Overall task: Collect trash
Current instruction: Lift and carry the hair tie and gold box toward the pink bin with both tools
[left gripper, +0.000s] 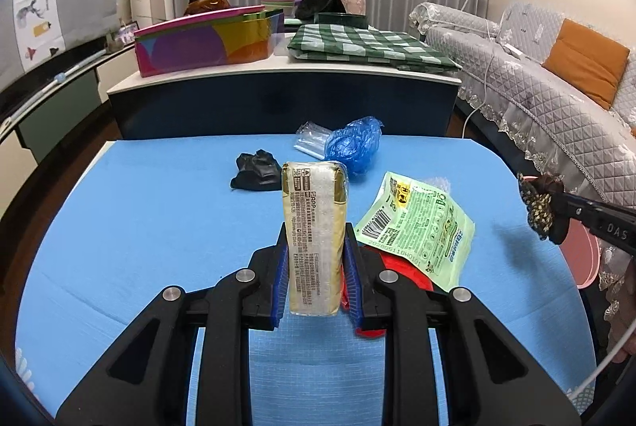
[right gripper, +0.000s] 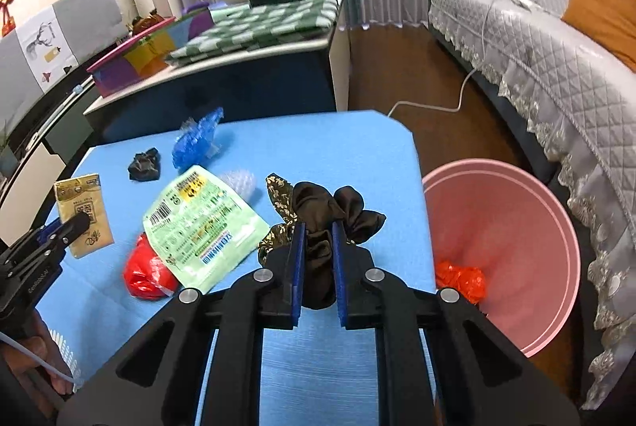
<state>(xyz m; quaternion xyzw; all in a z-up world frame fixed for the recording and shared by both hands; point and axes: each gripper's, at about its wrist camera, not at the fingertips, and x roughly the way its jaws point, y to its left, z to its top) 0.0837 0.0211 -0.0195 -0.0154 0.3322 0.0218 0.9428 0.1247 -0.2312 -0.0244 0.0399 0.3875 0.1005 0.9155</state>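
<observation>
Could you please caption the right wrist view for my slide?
Right gripper shut on dark crumpled cloth beside pink bin.

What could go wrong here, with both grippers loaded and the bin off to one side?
1. The right gripper pinches only part of the dark cloth scrunchie; loose folds could slip free short of the pink bin.
2. The left gripper holds the yellow packet by its lower end, so it may pivot.
3. Crossing to the bin could drag the green wrapper off the table.

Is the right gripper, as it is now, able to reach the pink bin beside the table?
Probably yes. The right gripper, shut on the black scrunchie, is near the table's right edge, and the pink bin stands open just beyond it with nothing between.
</observation>
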